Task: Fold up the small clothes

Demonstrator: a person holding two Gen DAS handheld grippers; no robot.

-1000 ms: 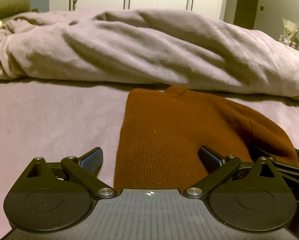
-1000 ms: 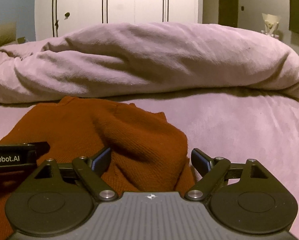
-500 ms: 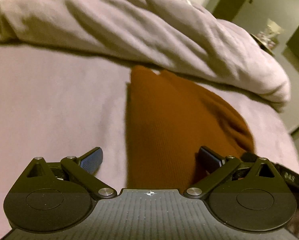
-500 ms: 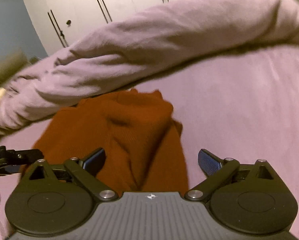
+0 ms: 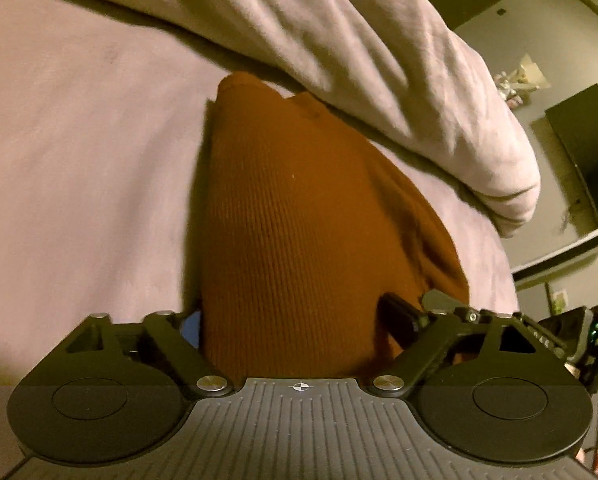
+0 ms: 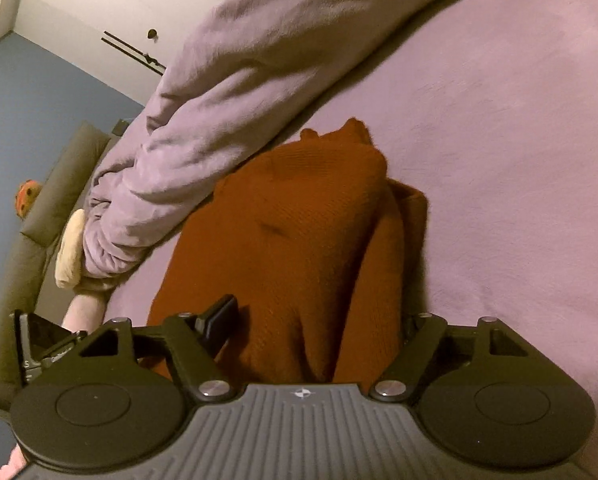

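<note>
Each camera sits on the back of its own hand-held gripper and looks forward and steeply down along the fingers, close above the bed (image 5: 79,152). The left view is rolled so the room tilts one way, the right view the other. Both share the rust sweater (image 5: 291,240) (image 6: 299,248), the rolled blanket (image 5: 379,60) (image 6: 239,80) beyond it, and the bed (image 6: 519,140).

Legible text: none | Left wrist view: pale marks on the edge of the other gripper's body (image 5: 543,338) at right, too small and blurred to read | Right wrist view: faint lettering on the other gripper's body (image 6: 55,356) at left, tilted and blurred, not readable | Numbers, signs, brands: none readable
</note>
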